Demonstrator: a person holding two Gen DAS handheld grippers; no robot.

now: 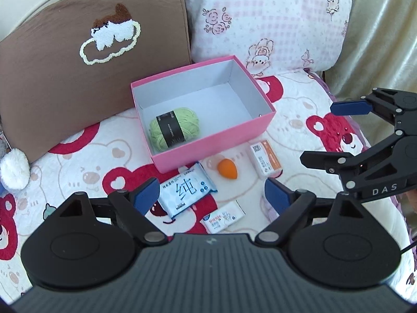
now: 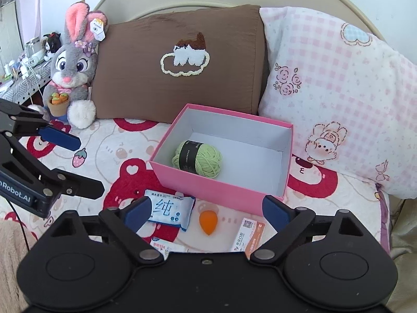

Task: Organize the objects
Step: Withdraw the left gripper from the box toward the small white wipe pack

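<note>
Both tongs are hanging wide with nothing in them, left tongs (image 1: 211, 195) and right tongs (image 2: 207, 210) hovering over the bed (image 2: 109, 146), probably lining up a pick. Pink box (image 1: 208, 140) is sitting against the brown pillow (image 1: 78, 78), so it's not sliding anywhere, and the green yarn (image 1: 174, 127) is already lying inside. Still waiting outside, just in front of the box: blue wipes pack (image 1: 186, 189), orange sponge (image 1: 228, 169), white-orange carton (image 1: 265, 159), and a small tissue pack (image 1: 222, 217). I'm guessing the sponge is the easiest grab, since it's sitting right between the right tongs' fingers.
</note>
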